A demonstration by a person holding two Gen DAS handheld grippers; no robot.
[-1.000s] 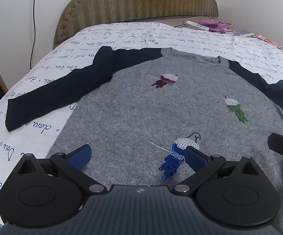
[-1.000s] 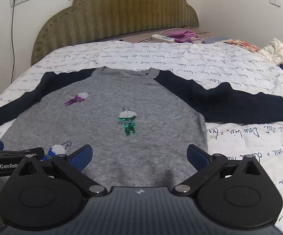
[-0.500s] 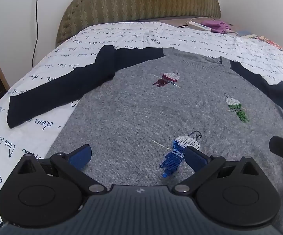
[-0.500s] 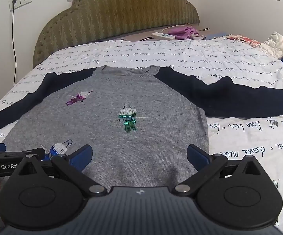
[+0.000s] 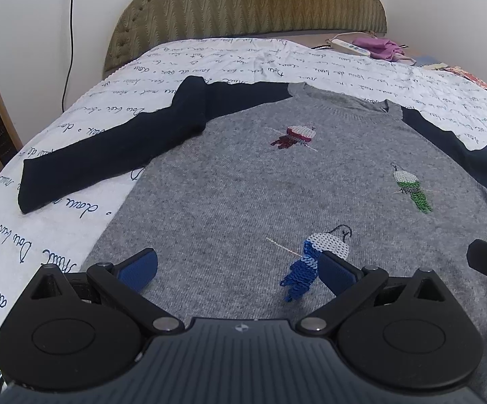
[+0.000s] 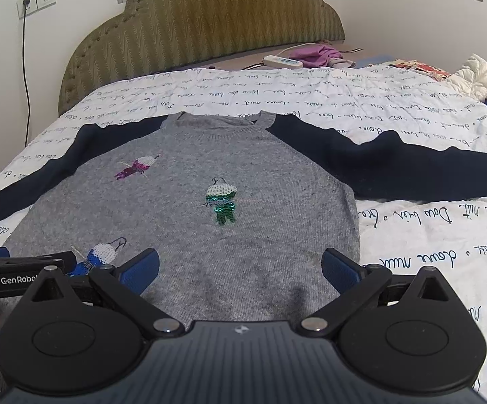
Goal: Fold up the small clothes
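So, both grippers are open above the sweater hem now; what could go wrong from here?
The left gripper sits beside the blue sequin bird; closing there might snag sequins. The navy sleeve has a bunched fold near the shoulder that could get folded in as a crease.

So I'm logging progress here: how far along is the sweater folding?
Done: the grey sweater lies spread flat, face up on the quilt, both navy sleeves stretched out. In hand: nothing; the left gripper and right gripper hover over the hem, jaws open. Left: every fold.
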